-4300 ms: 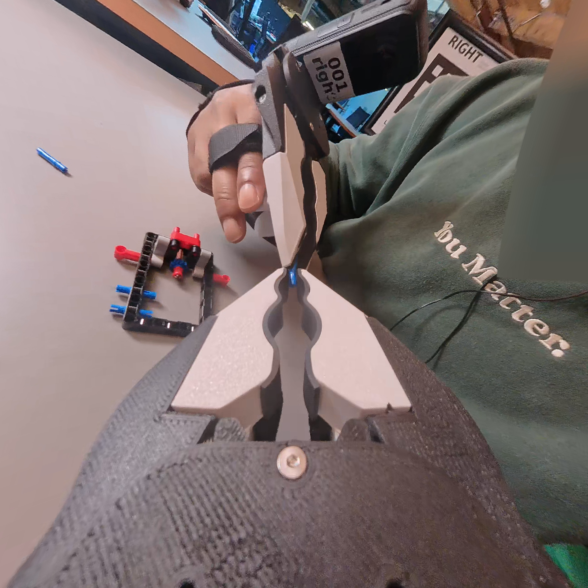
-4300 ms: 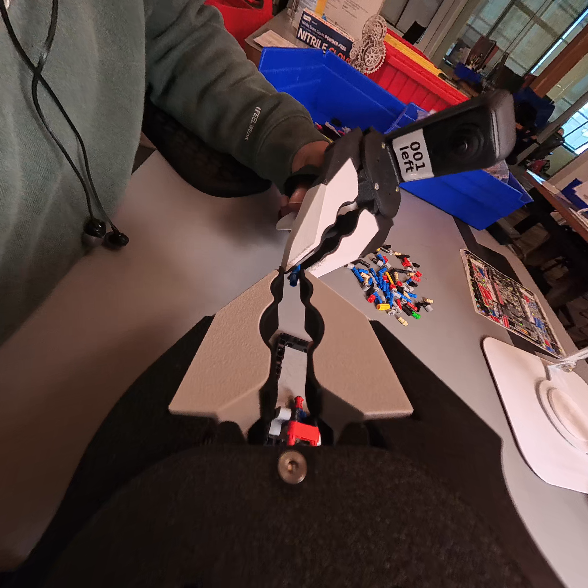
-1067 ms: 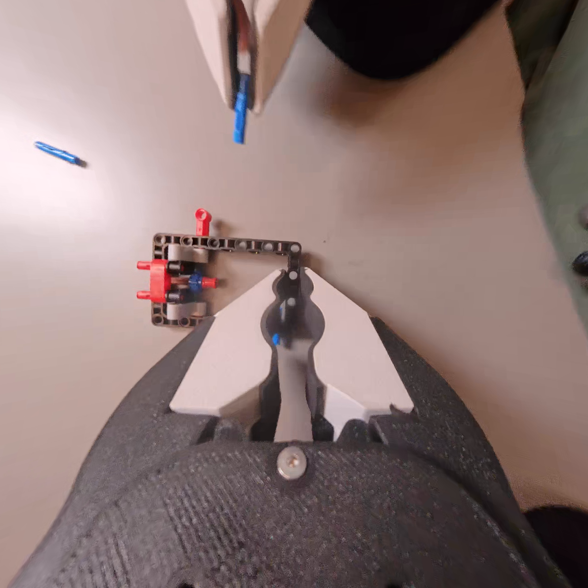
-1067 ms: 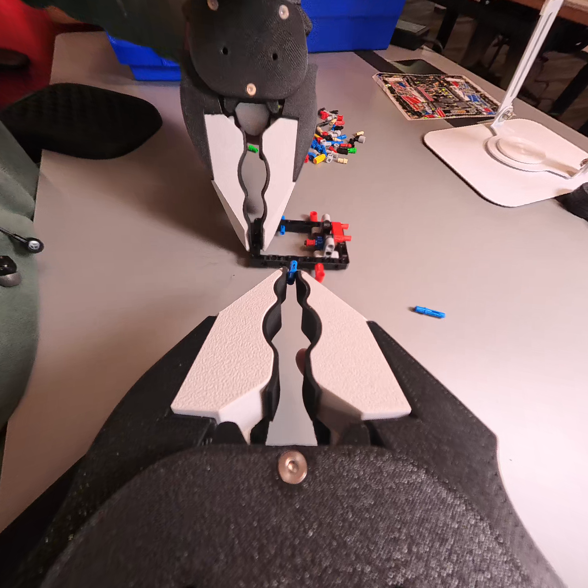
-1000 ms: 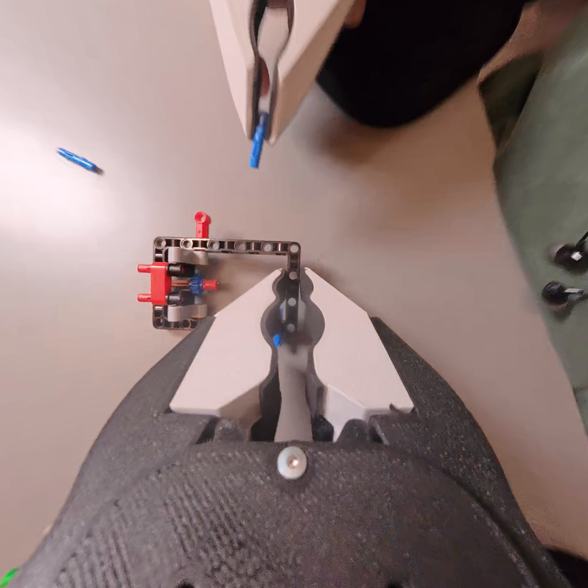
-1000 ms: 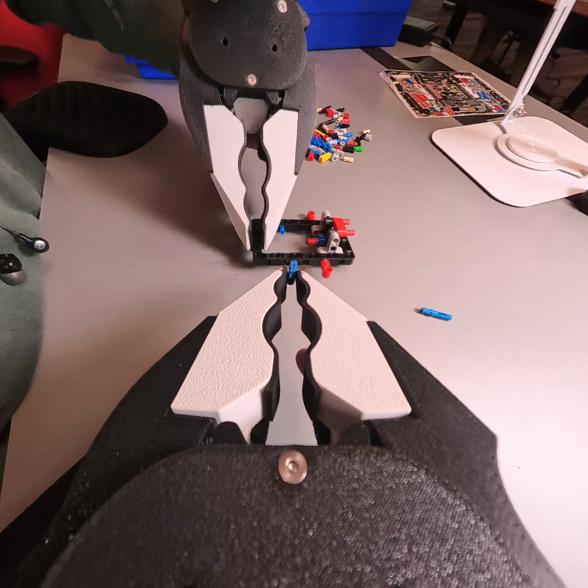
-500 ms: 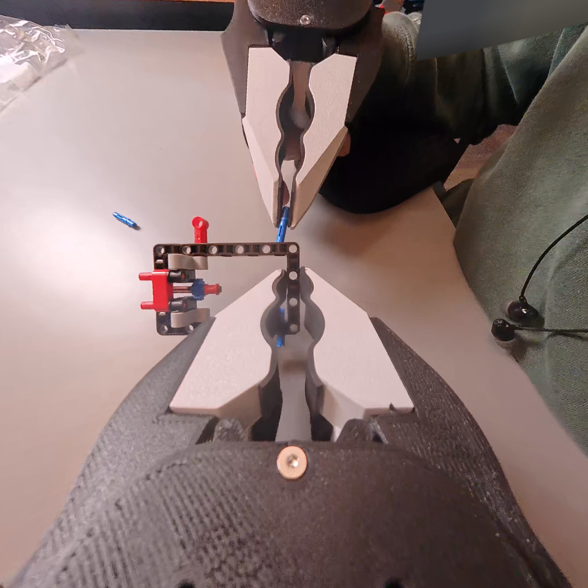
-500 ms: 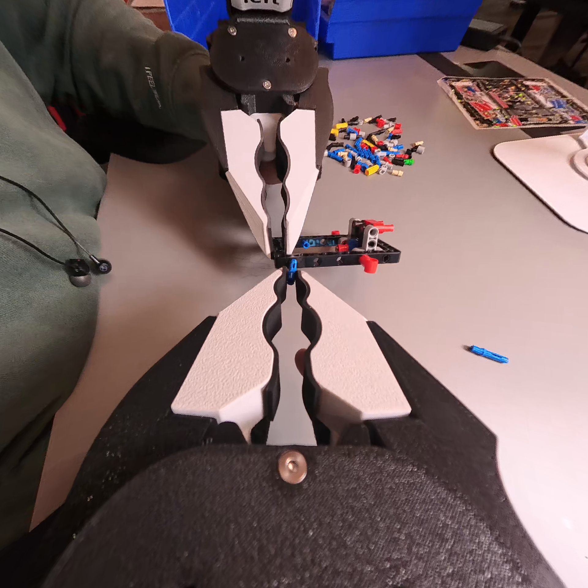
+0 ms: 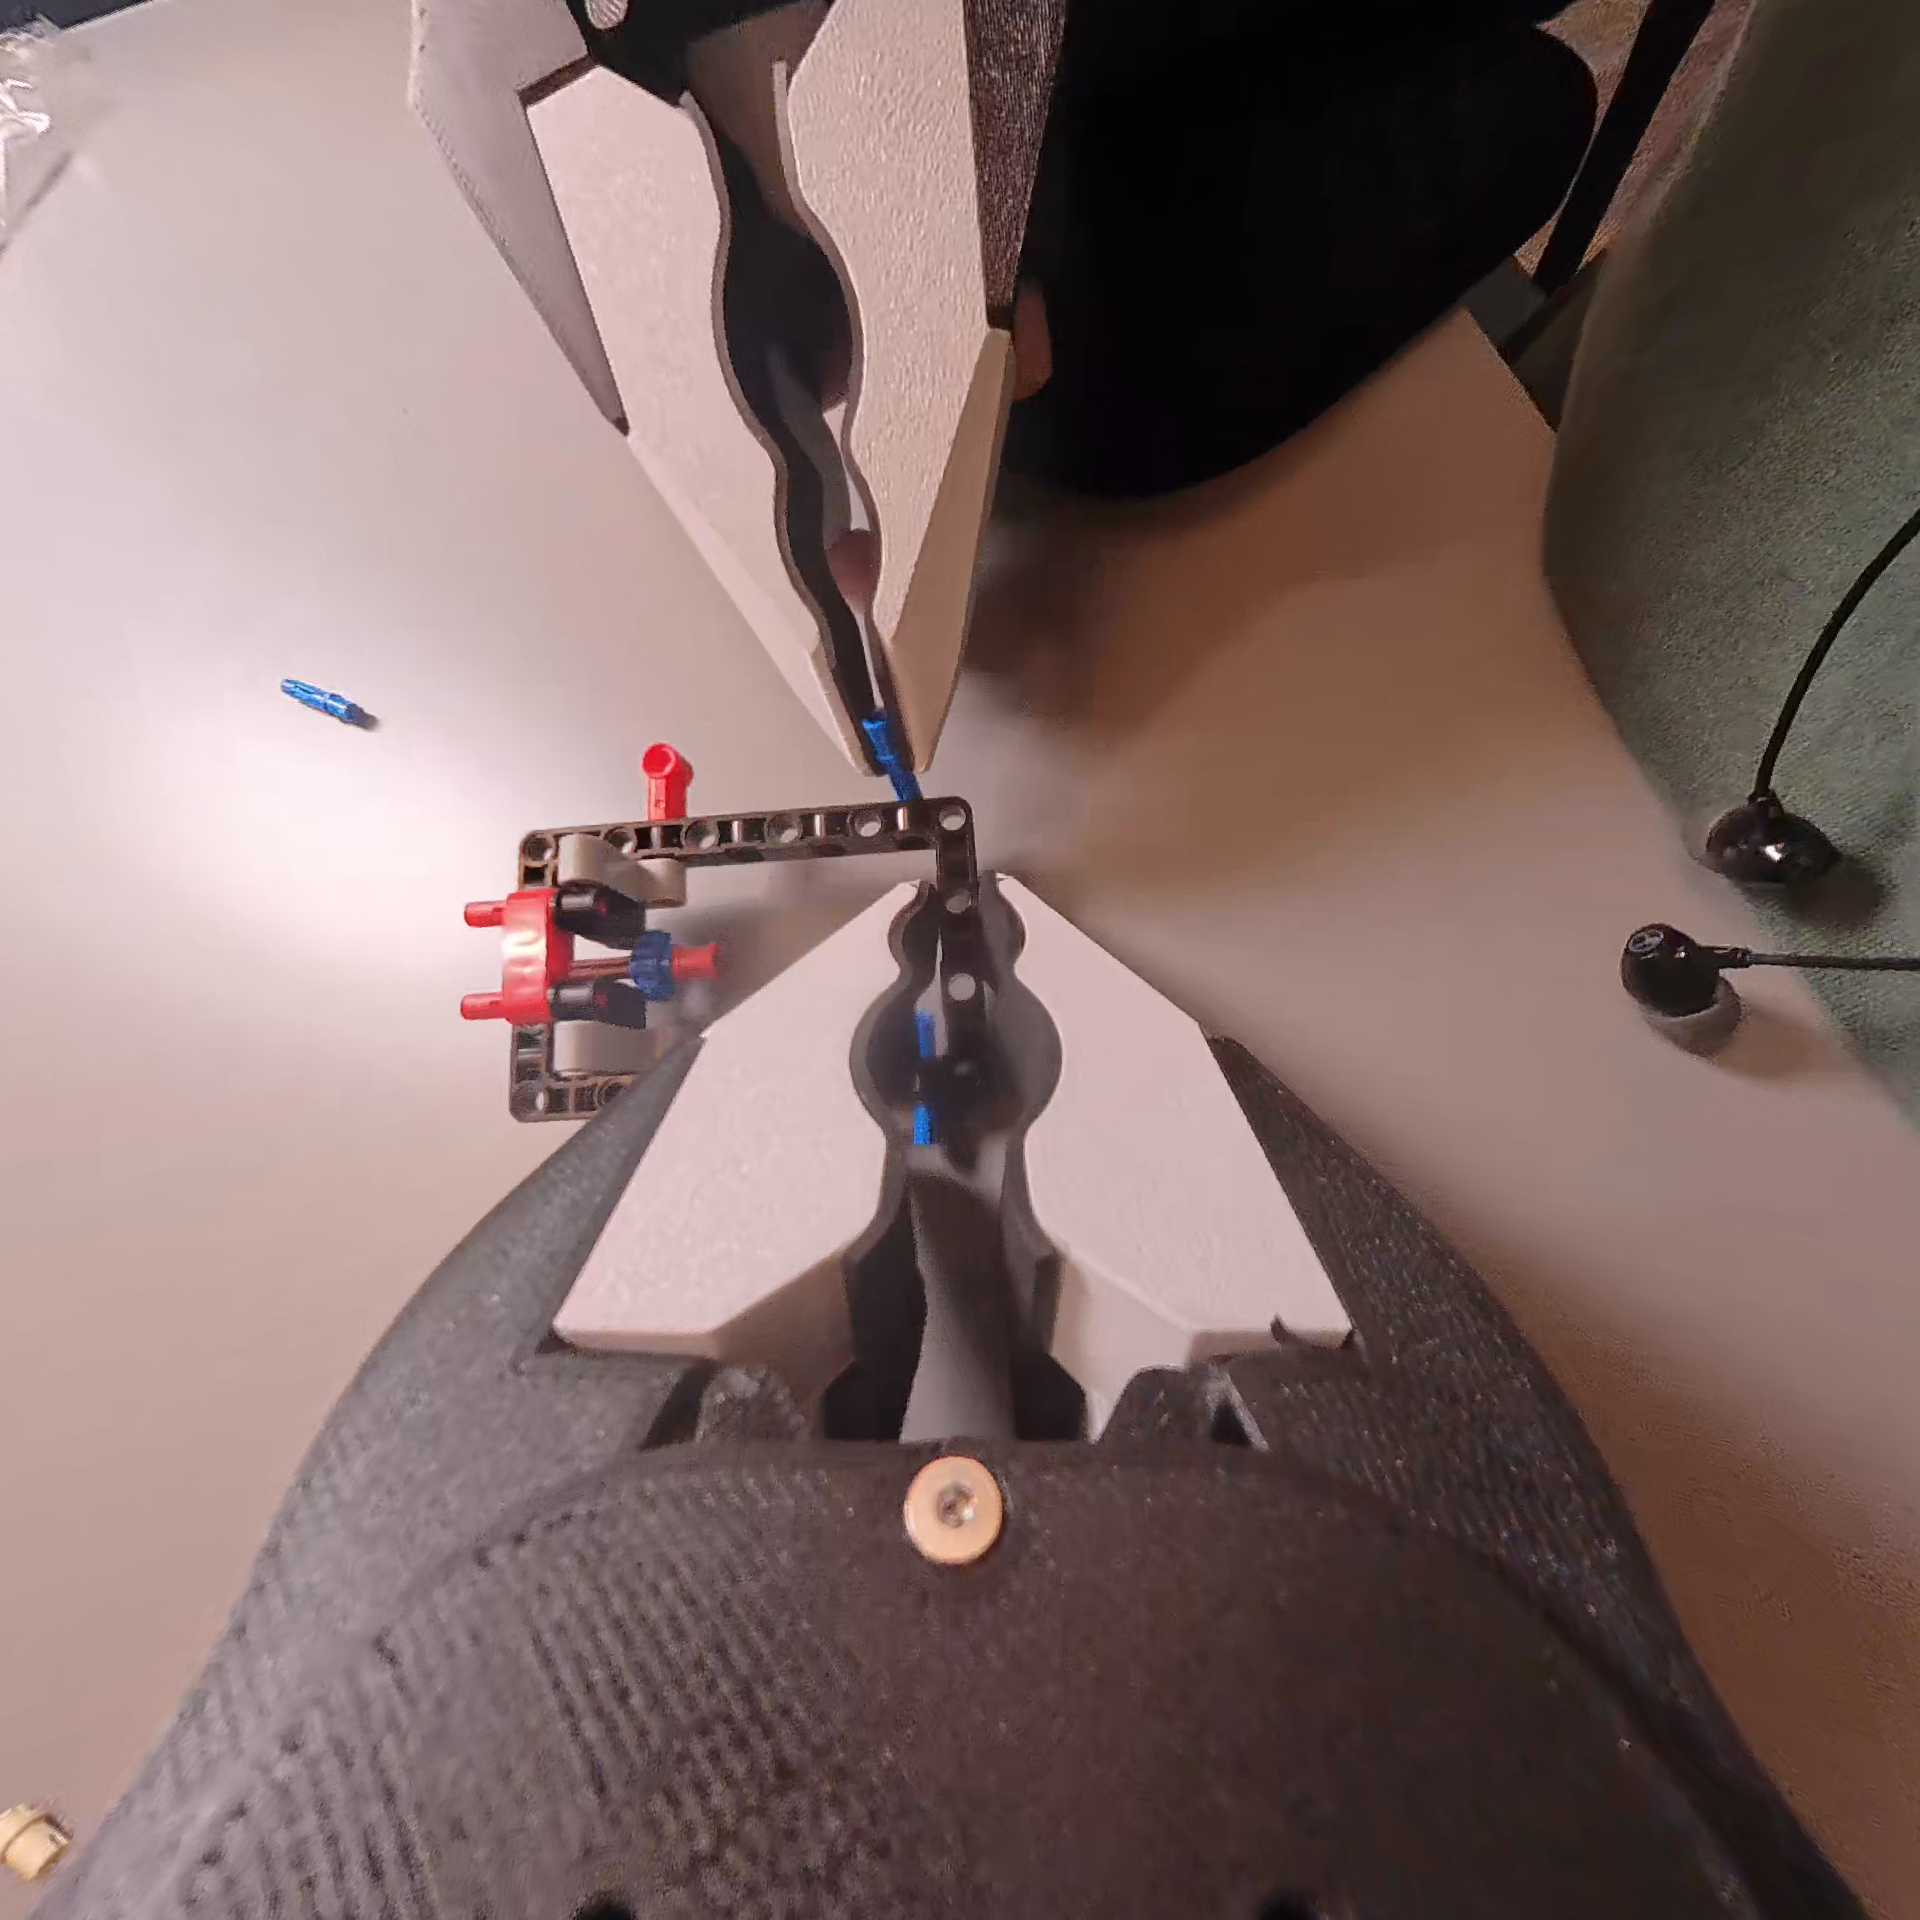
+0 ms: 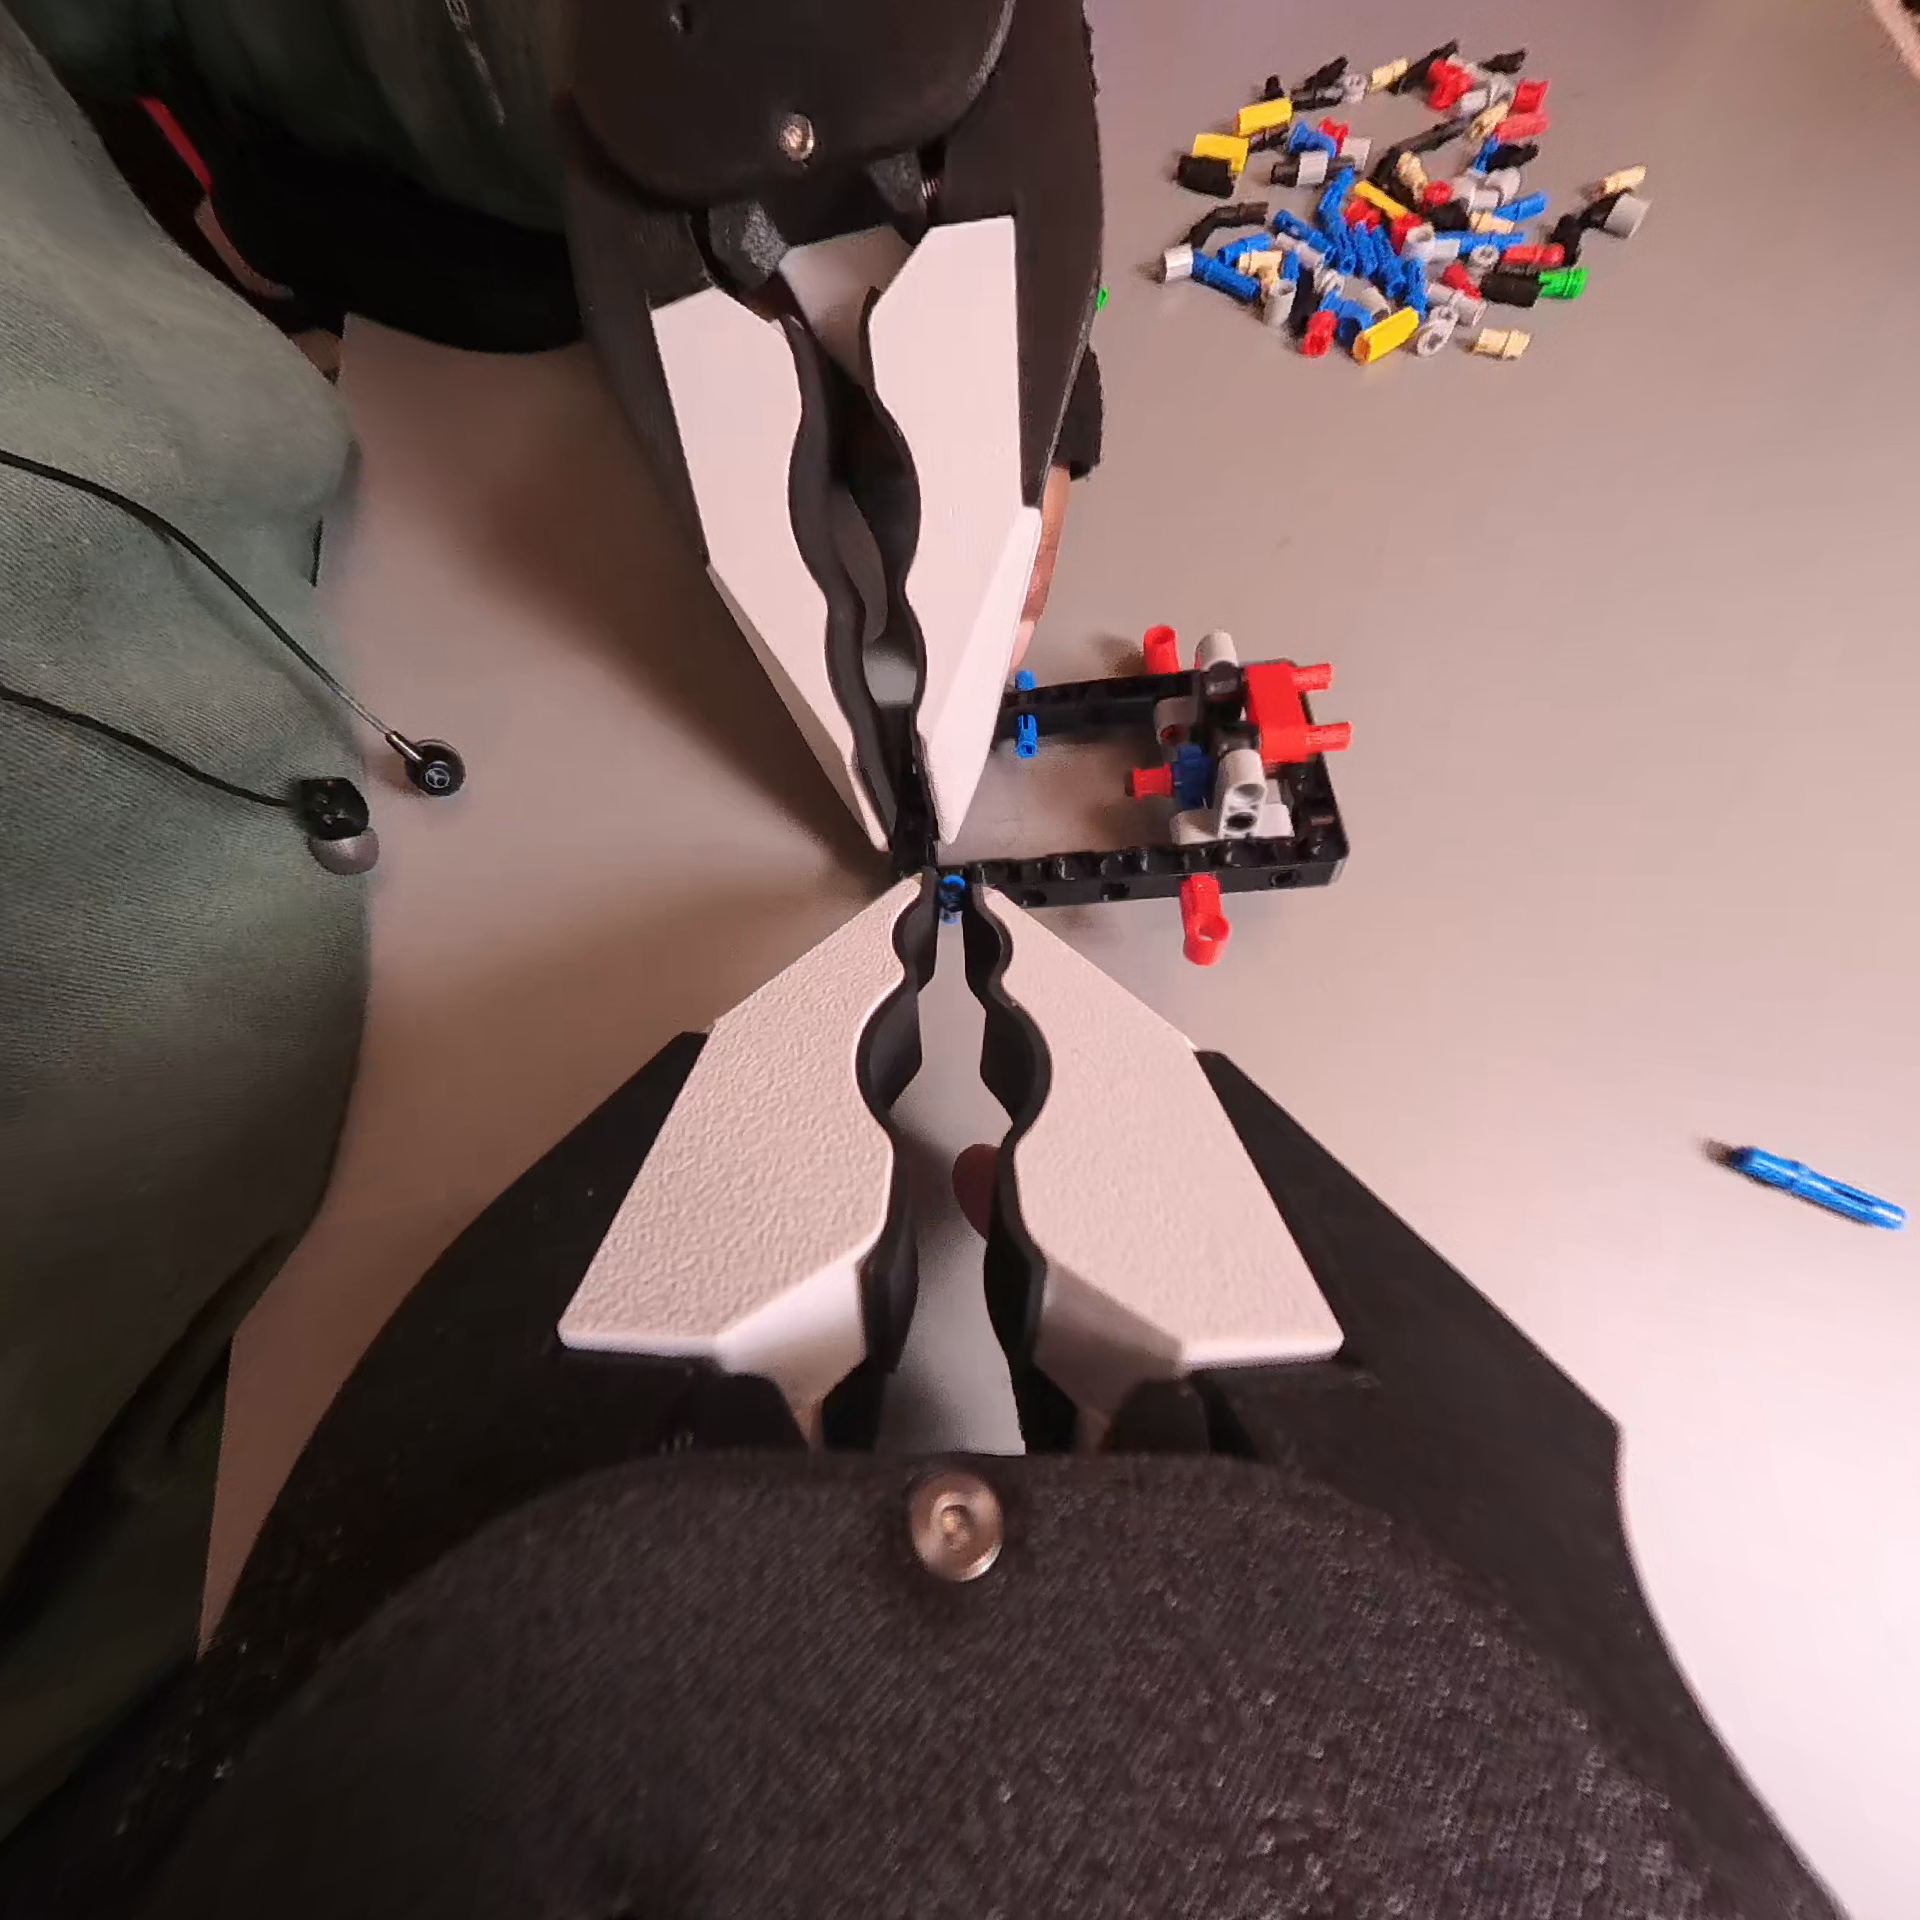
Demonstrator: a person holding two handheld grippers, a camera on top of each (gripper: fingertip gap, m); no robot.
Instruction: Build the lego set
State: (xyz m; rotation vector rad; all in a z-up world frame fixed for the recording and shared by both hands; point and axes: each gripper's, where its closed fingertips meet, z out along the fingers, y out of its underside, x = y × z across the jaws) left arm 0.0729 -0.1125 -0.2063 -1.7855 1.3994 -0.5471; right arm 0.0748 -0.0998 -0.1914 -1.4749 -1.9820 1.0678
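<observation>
Half a second ago the blue pin (image 9: 885, 750) hung just above the black frame (image 9: 790, 828); now its tip meets the frame's top beam near the corner. The right gripper (image 10: 943, 902) has come down close, its two pale fingers pressed almost together on the pin's upper half, so only the lower end shows between the tips.

The left gripper (image 9: 956, 896) is clamped on the frame's short side beam — the beam runs back between its fingers, with a second blue pin (image 9: 923, 1081) visible in the gap behind. In the right wrist view the two grippers meet tip to tip over that corner.

The frame rests on the grey table (image 10: 1558, 623). At its far end sits a cluster of red, grey and blue parts (image 10: 1236, 743), and a red connector (image 10: 1202, 920) sticks out from the long beam.

Farther off, a loose blue axle pin (image 10: 1808, 1184) lies alone on the table, and a pile of mixed small pieces (image 10: 1403, 234) lies well beyond the frame. Black earbuds (image 9: 1714, 914) lie at the table's edge beside a green sleeve.
</observation>
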